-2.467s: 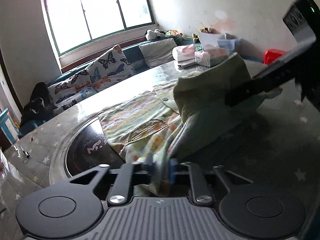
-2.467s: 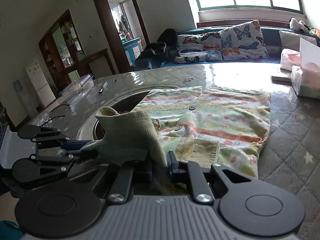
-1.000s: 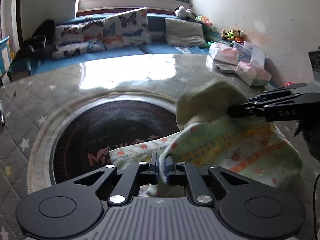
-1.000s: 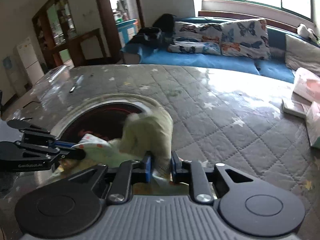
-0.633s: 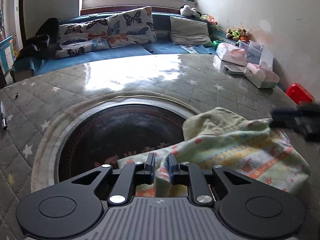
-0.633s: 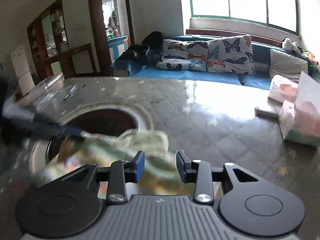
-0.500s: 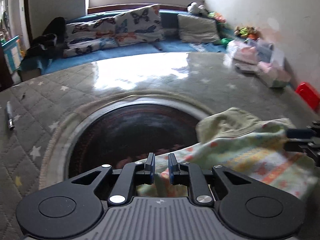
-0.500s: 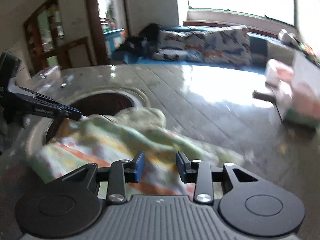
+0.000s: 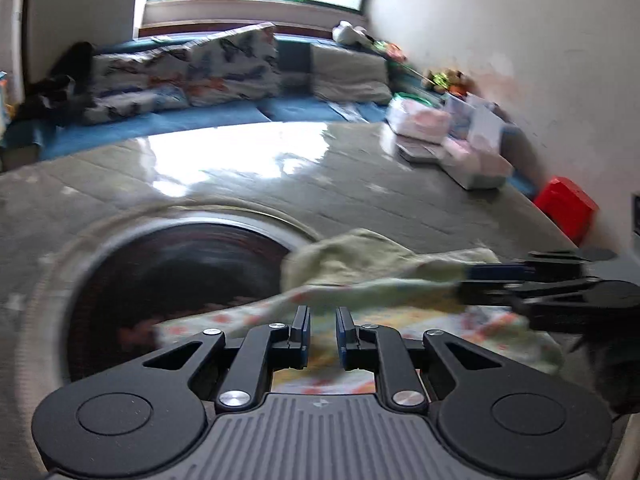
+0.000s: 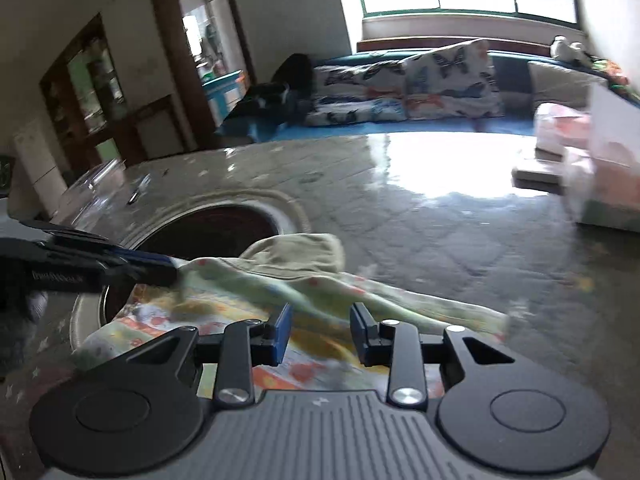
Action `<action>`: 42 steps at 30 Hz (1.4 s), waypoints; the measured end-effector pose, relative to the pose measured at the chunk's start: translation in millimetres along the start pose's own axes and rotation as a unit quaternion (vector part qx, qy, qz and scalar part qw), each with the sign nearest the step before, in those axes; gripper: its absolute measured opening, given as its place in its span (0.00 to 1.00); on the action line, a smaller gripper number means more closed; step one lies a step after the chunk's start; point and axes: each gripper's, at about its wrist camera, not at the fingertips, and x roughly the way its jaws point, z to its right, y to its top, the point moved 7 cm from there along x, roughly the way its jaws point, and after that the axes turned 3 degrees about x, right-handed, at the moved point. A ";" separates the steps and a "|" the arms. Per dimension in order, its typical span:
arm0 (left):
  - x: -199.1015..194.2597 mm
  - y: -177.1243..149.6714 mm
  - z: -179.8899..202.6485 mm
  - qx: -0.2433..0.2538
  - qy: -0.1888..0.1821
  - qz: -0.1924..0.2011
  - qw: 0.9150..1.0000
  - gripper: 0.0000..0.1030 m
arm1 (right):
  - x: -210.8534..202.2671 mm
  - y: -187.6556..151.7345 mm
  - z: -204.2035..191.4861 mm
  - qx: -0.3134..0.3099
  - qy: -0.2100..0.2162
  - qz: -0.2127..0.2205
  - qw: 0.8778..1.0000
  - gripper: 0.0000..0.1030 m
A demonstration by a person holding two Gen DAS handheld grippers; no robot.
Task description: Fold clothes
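The right hand-held gripper (image 10: pixel 320 334) is wide open over a soft, colourful patterned shirt (image 10: pixel 256 292) lying bunched on the grey quilted table (image 10: pixel 440 232).

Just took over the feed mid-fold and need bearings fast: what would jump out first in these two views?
The pastel patterned garment lies crumpled on the quilted table, partly over the dark round inset. Both grippers are open just above it: the left gripper and the right gripper. Behind the table, butterfly cushions line a blue sofa under a bright window.
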 end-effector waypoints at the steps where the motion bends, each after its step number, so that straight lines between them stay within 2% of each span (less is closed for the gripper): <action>1: 6.5 0.3 3.4 0.000 -0.003 -0.005 1.000 0.16 | 4.7 1.0 -2.0 -0.002 0.002 -0.003 1.000 0.30; 8: 41.4 0.3 -2.6 -0.026 0.009 -0.029 0.999 0.15 | 33.7 5.4 -0.1 -0.009 -0.020 -0.024 0.999 0.30; 11: 34.3 -0.1 -4.2 -0.036 0.005 -0.021 0.999 0.15 | 26.1 6.2 -2.7 -0.015 -0.019 -0.020 1.000 0.30; 15: 5.2 -7.1 5.3 -0.019 -0.003 0.000 1.000 0.15 | 6.2 -6.4 -22.7 -0.050 -0.007 -0.018 0.999 0.30; 18: -15.2 -19.3 18.1 -0.003 -0.013 0.011 1.000 0.15 | -4.8 -19.9 -38.4 -0.077 -0.002 -0.019 0.997 0.30; 21: -28.8 -34.4 29.7 0.015 -0.009 0.018 1.000 0.15 | -15.9 -33.5 -54.1 -0.104 0.002 -0.019 0.994 0.30; 26: -34.6 -61.6 40.7 0.025 -0.006 0.015 1.000 0.15 | -34.3 -56.2 -80.2 -0.149 0.010 -0.020 0.989 0.30; 37: -44.2 -74.7 32.1 0.008 0.019 0.033 0.999 0.16 | -51.5 -72.4 -63.8 -0.111 0.002 -0.016 0.994 0.30; 42: -43.5 -81.0 25.4 -0.012 0.015 0.033 0.999 0.17 | -59.2 -79.6 -55.9 -0.093 -0.002 -0.014 0.996 0.27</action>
